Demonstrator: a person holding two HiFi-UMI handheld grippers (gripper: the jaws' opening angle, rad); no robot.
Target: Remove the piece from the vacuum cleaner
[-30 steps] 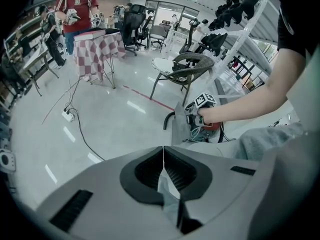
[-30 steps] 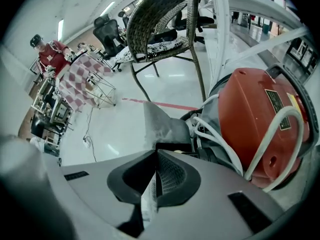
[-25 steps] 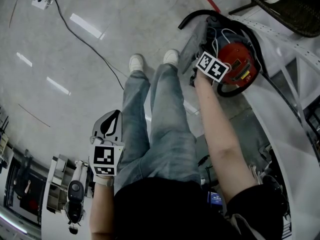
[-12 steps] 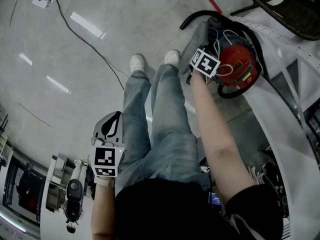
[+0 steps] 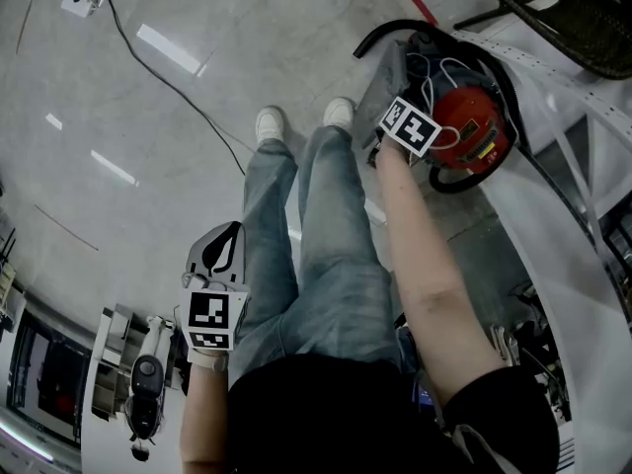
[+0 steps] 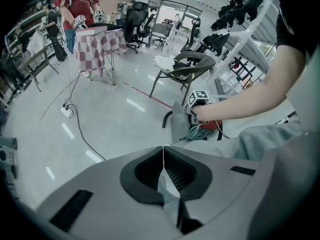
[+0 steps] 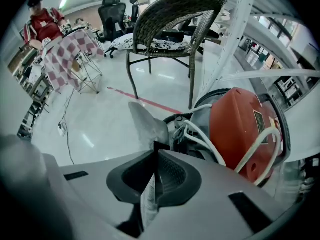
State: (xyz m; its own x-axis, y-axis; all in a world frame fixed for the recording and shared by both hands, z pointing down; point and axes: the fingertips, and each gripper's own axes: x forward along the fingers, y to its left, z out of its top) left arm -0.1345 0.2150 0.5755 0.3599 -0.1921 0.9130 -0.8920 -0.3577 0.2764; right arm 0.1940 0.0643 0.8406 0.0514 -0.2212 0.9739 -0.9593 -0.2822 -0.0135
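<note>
The vacuum cleaner [image 5: 472, 126] lies on the floor by the person's feet, a red drum [image 7: 240, 129] wrapped in white cord. A grey cloth-like piece [image 5: 380, 87] stands up from its left side. My right gripper [image 5: 388, 146] points steeply down at that piece. In the right gripper view its jaws [image 7: 156, 151] have just been closing and now meet on the lower edge of the grey piece [image 7: 147, 124]. My left gripper [image 5: 229, 227] hangs by the person's left leg, far from the vacuum. Its jaws [image 6: 163, 149] are shut with nothing in them.
A black hose [image 5: 395, 30] curls round the vacuum's far side. A wicker chair [image 7: 170, 14] stands just behind it and a white rack [image 5: 592, 166] to the right. A cable [image 5: 178, 97] runs over the floor to a power strip [image 5: 81, 3].
The right gripper's marker cube tipped and shifted a little left over the vacuum, then partly back. The left gripper has kept still.
</note>
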